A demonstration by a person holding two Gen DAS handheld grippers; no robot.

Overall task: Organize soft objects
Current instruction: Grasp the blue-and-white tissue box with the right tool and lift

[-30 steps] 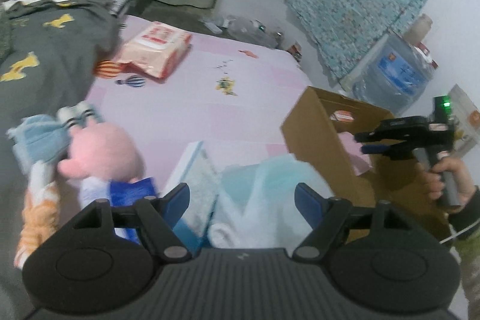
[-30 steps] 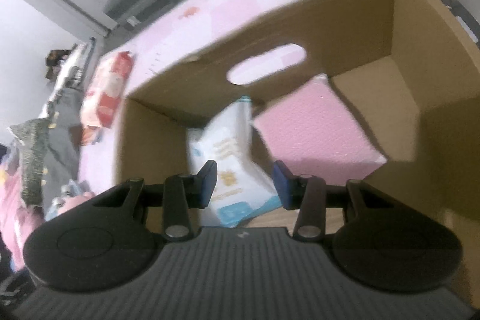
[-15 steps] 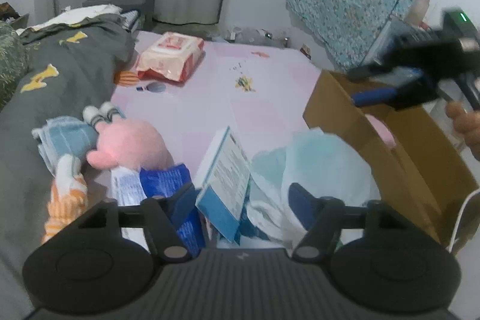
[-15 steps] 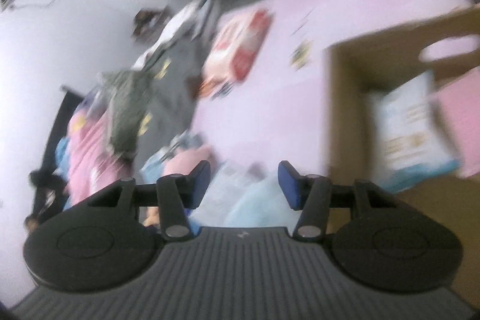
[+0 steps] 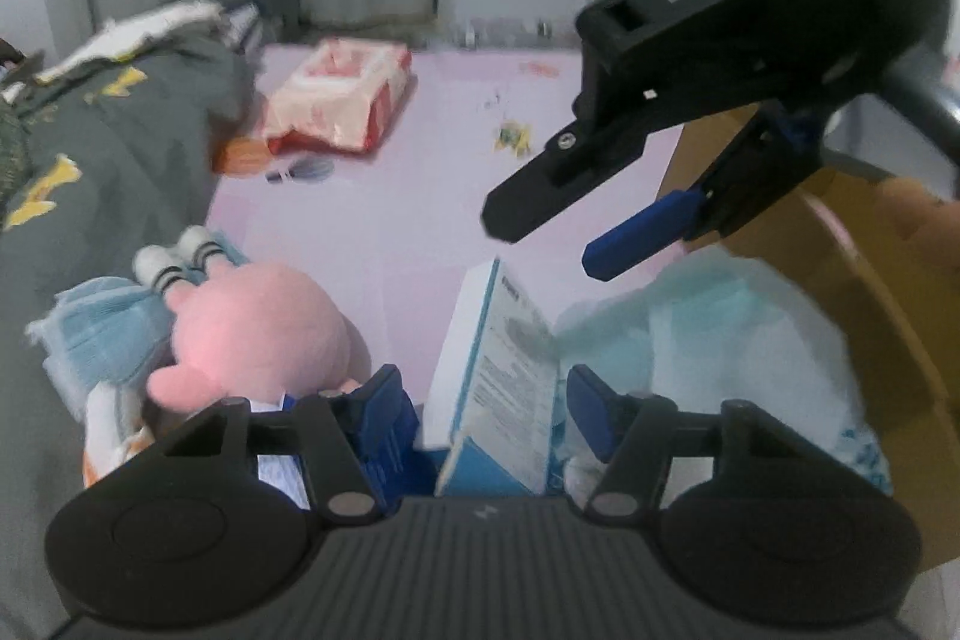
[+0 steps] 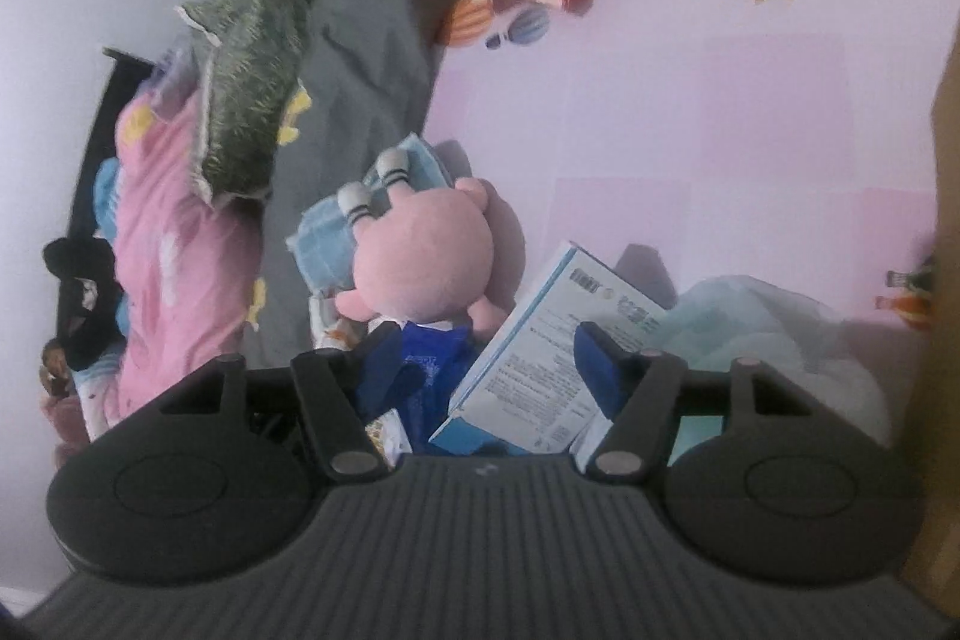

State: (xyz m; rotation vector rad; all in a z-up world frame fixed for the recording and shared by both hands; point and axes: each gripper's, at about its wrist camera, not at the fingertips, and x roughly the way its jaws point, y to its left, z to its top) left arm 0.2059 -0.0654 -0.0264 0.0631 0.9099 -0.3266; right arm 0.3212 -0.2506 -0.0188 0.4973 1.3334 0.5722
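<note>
Both tools point steeply downward. The left tool (image 5: 480,400) has just been closing, its jaws apart. The right tool (image 6: 480,358) has just been opening, jaws apart, nothing gripped.

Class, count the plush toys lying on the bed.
1: a pink plush toy lies beside the grey blanket, left of the white-and-blue box. Others may be hidden.

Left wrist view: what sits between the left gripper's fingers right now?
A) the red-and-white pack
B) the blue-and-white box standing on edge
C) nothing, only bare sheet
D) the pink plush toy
B: the blue-and-white box stands tilted on edge in the gap of the left gripper, its pads not visibly pressing it; the pink plush toy lies to the left.
</note>
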